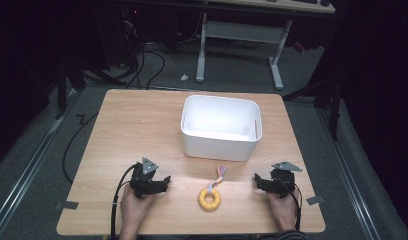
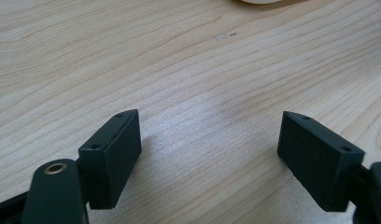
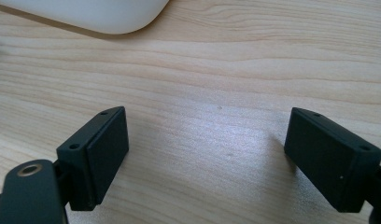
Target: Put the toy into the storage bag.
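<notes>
A yellow ring toy (image 1: pixel 210 198) with a short tuft of coloured strings lies on the wooden table (image 1: pixel 132 130) near its front edge. Behind it stands a white plastic bin (image 1: pixel 221 127), which looks empty. My left gripper (image 1: pixel 165 180) rests low over the table to the left of the ring, and my left gripper (image 2: pixel 209 140) has its jaws wide apart with bare wood between them. To the right of the ring sits my right gripper (image 1: pixel 257 179), and my right gripper (image 3: pixel 207 140) is open too, holding nothing. A corner of the bin (image 3: pixel 86 14) lies ahead of it.
Small tape marks sit at the table's front corners (image 1: pixel 67 204) (image 1: pixel 315 200). Beyond the table are a dark floor with cables (image 1: pixel 147 60) and the white legs of another desk (image 1: pixel 242 35).
</notes>
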Tool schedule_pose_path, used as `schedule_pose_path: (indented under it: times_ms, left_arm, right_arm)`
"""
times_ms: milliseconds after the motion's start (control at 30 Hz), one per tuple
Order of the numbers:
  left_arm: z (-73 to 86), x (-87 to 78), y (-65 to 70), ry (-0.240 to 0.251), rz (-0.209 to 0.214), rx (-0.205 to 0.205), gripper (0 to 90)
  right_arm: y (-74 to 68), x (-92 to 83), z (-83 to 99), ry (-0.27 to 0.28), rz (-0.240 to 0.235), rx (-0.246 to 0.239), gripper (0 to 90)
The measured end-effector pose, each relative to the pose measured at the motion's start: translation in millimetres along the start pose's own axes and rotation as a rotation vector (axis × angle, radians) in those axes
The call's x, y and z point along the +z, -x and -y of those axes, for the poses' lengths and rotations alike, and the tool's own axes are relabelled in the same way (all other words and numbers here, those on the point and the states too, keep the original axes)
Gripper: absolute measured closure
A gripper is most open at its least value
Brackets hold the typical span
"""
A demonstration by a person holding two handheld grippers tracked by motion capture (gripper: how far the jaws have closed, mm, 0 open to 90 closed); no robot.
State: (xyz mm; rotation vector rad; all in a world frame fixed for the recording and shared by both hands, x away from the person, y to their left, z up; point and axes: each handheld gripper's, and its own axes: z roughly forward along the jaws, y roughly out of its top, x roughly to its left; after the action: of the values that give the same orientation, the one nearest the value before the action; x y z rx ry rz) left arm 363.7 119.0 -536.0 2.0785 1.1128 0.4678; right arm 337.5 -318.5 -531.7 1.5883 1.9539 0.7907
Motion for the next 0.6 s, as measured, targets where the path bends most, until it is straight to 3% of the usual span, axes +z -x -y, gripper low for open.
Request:
schedule_pose_path:
  times_ms: [600]
  left_arm:
    - [0.0,0.0,-0.1,0.000,0.000,-0.001,21.8]
  right_arm:
    - [2.8,-0.2,-1.1,-0.006,-0.021,-0.014,15.8]
